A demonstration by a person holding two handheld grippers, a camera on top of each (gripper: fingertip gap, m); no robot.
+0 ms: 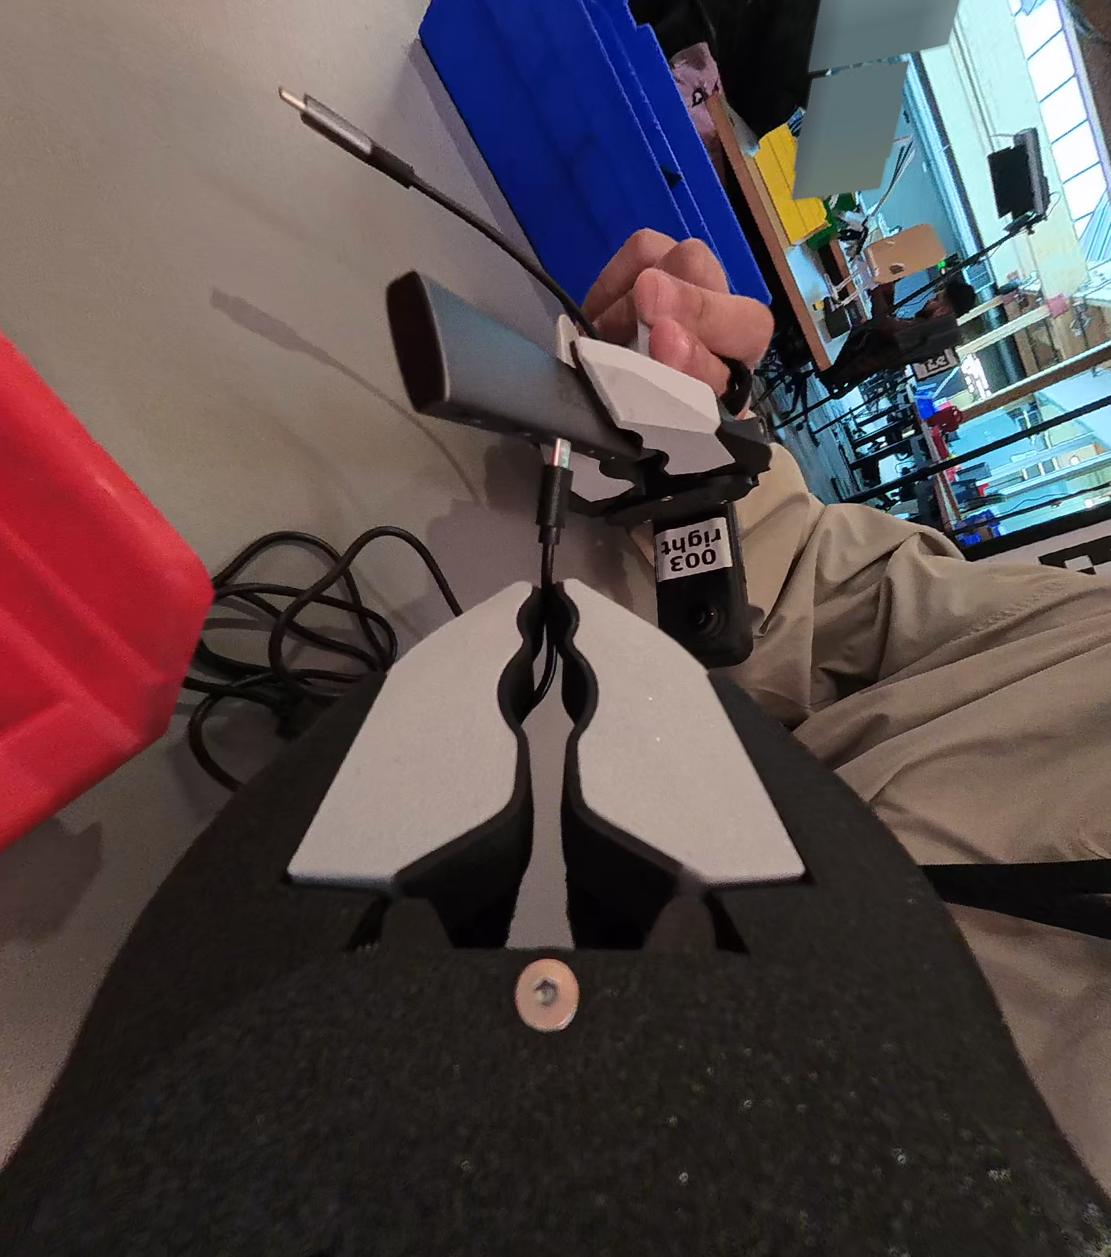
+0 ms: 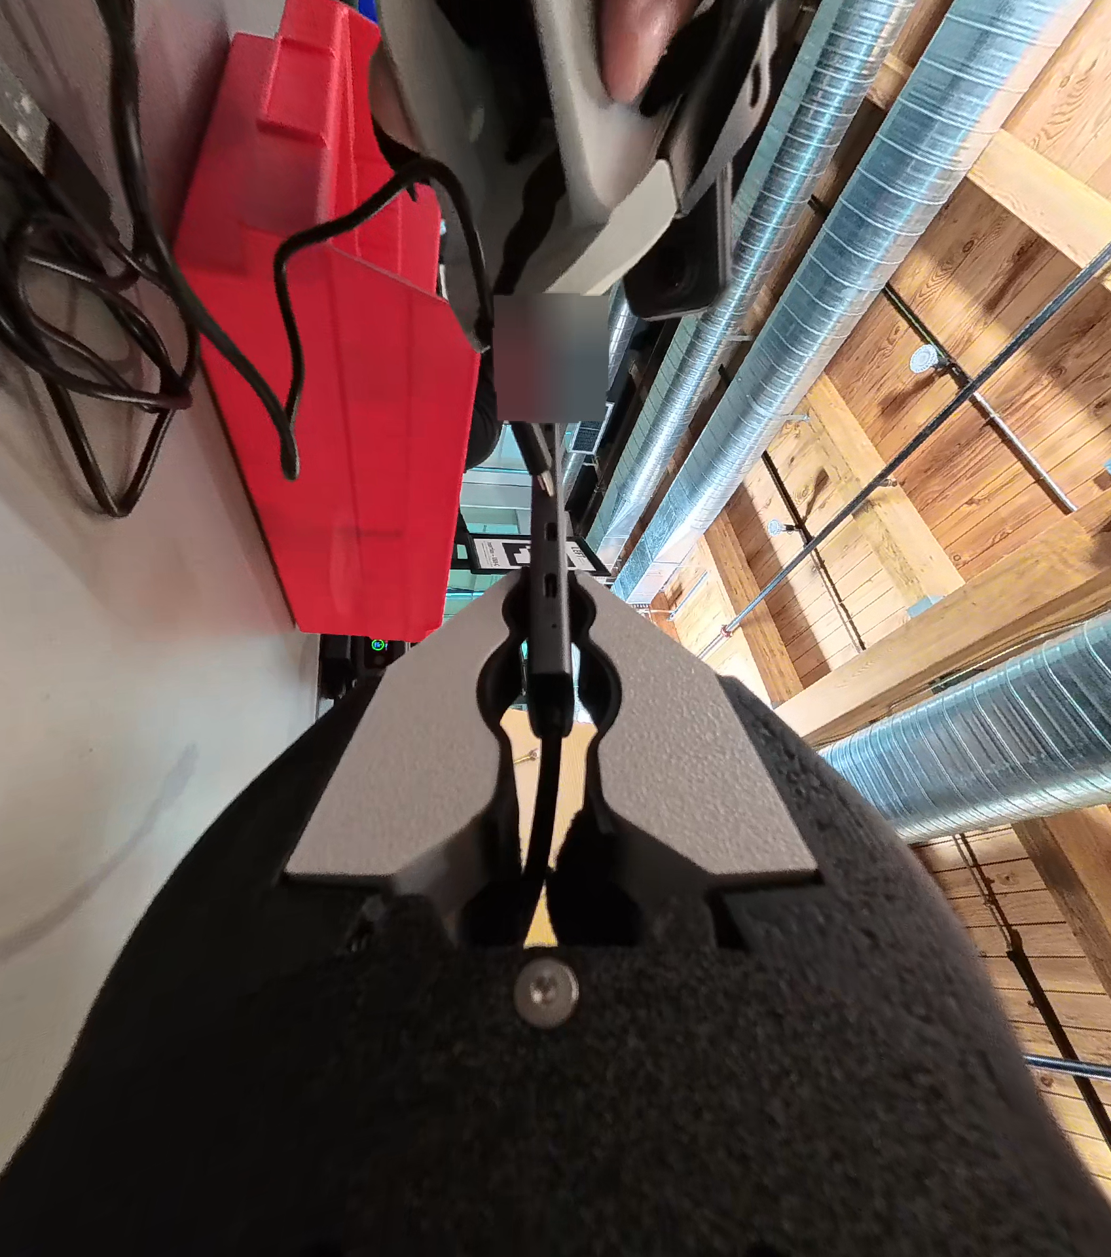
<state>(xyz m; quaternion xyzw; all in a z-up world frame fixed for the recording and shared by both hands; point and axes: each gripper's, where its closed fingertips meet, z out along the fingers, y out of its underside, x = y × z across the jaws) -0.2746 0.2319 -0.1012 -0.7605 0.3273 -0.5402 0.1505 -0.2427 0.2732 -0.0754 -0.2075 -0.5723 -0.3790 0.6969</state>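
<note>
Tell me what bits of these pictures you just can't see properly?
- Left wrist view: where the thin black cable goes inside the left gripper; its fingers cover it.
- Left wrist view: the far end of the grey hub; the right gripper hides it.
- Right wrist view: the red bin inside; only its outer walls show.
- Right wrist view: cable tangle, blurred.

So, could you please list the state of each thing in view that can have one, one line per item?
left gripper: shut on the thin black cable.
thin black cable: plugged into the hub's side, the rest lying coiled on the table.
right gripper: shut on the grey hub.
grey hub: held off the table.
hub's own cable: free, plug end unconnected.
red bin: resting on the table.
blue bin: resting on the table.
</note>
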